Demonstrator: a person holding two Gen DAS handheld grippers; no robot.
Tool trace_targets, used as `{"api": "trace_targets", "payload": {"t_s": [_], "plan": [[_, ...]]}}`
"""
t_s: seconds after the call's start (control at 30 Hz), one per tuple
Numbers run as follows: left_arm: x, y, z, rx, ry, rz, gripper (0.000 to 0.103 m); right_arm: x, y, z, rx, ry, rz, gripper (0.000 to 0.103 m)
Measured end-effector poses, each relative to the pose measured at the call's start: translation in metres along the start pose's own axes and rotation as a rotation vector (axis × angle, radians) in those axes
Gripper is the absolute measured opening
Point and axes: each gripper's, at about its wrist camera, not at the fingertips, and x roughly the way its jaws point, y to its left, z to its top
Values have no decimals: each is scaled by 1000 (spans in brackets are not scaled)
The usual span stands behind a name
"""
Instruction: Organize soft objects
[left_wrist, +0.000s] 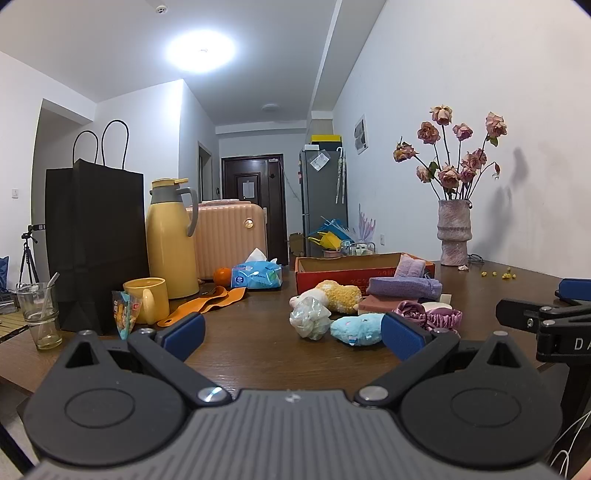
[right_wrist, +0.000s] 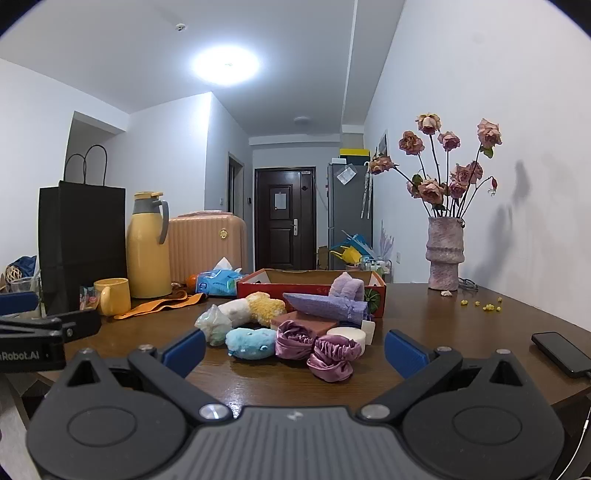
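Observation:
A heap of soft things lies mid-table before a red cardboard box (left_wrist: 332, 277) (right_wrist: 258, 286): a blue plush (left_wrist: 356, 328) (right_wrist: 249, 343), a yellow-and-white plush (left_wrist: 332, 295) (right_wrist: 255, 306), a pale crinkly ball (left_wrist: 310, 317) (right_wrist: 214, 325), purple satin scrunchies (left_wrist: 432, 315) (right_wrist: 325, 354), a folded purple cloth (left_wrist: 402, 288) (right_wrist: 325, 306), a lilac plush (left_wrist: 410, 267) (right_wrist: 347, 286) at the box rim. My left gripper (left_wrist: 293, 334) is open and empty, short of the heap. My right gripper (right_wrist: 295, 350) is open and empty, just before the scrunchies.
At left stand a black paper bag (left_wrist: 92, 243), a yellow thermos (left_wrist: 171, 240), a yellow mug (left_wrist: 146, 299), a glass (left_wrist: 38, 317), a tissue pack (left_wrist: 256, 275) and an orange (left_wrist: 221, 275). A vase of roses (right_wrist: 443, 254) stands at right. A phone (right_wrist: 561, 354) lies near the right edge.

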Motion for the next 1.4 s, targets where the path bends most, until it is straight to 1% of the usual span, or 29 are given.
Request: {"api": "trace_targets", "payload": {"t_s": [1.4], "plan": [[-1,3,4,11,-7,2,103,-2,0,-1,8,-14,-14,103]]}}
